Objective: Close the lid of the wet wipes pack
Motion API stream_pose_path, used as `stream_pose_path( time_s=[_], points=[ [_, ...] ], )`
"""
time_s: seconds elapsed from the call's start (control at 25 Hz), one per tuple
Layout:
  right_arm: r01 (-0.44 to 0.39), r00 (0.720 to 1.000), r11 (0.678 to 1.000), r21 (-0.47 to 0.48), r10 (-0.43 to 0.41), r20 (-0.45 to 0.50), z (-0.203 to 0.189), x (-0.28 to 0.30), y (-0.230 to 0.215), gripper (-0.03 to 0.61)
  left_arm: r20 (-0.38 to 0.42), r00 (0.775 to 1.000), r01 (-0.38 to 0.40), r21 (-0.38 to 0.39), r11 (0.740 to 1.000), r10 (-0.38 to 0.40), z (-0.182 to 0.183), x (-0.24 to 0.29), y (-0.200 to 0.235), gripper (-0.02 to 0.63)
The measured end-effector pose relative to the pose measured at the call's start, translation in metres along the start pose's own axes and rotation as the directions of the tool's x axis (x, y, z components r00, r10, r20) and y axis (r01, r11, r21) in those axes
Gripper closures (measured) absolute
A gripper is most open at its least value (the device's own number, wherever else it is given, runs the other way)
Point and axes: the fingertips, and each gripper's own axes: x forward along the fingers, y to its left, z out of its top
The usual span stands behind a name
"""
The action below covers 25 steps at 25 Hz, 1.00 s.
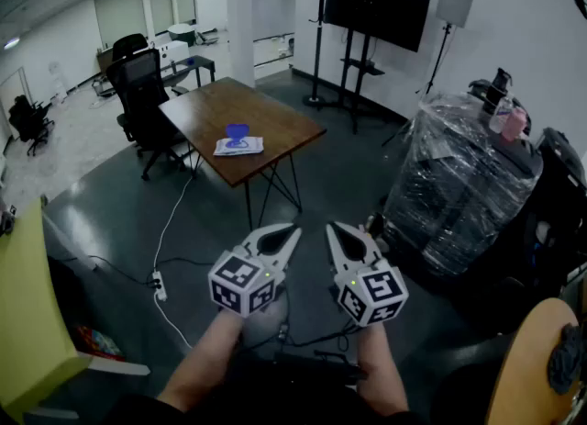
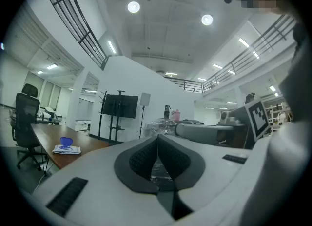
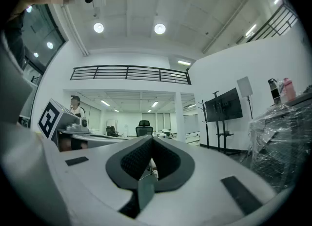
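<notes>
Wet wipes pack (image 1: 240,146) first: it lies on the wooden table (image 1: 275,125), well ahead of both grippers and a little to their left, with its blue lid (image 1: 237,131) standing up, so it is open. The left gripper (image 1: 292,230) and right gripper (image 1: 334,229) hang side by side over the floor, each with jaws pressed together on nothing. The step in hand looks like the approach — close the gap, bring one gripper's tips above the lid, and press it flat while the other steadies the pack.
</notes>
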Motion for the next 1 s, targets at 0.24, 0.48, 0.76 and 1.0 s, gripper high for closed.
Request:
stream_pose_path(
  time_s=[0.24, 0.48, 0.76, 1.0],
  points=[
    [-0.010, 1.000, 1.000, 0.015, 0.009, 0.026, 0.003, 0.001, 0.001, 0.568, 0.002, 1.000, -0.006, 0.000, 1.000, 0.006, 0.002, 0.000, 0.002, 0.609],
    [-0.020, 0.999, 1.000, 0.011, 0.019, 0.026, 0.003, 0.003, 0.002, 0.568, 0.005, 1.000, -0.019, 0.000, 1.000, 0.019, 0.002, -0.001, 0.005, 0.609],
    [-0.062, 0.998, 0.998, 0.009, 0.062, 0.031, 0.001, 0.007, 0.003, 0.568, 0.002, 0.999, -0.050, 0.006, 0.999, 0.050, 0.002, -0.003, 0.010, 0.609],
    [-0.083, 0.996, 0.996, 0.008, 0.083, 0.025, 0.000, 0.019, 0.001, 0.568, -0.005, 0.996, -0.092, 0.011, 0.996, 0.092, 0.003, -0.003, 0.025, 0.609]
  ],
)
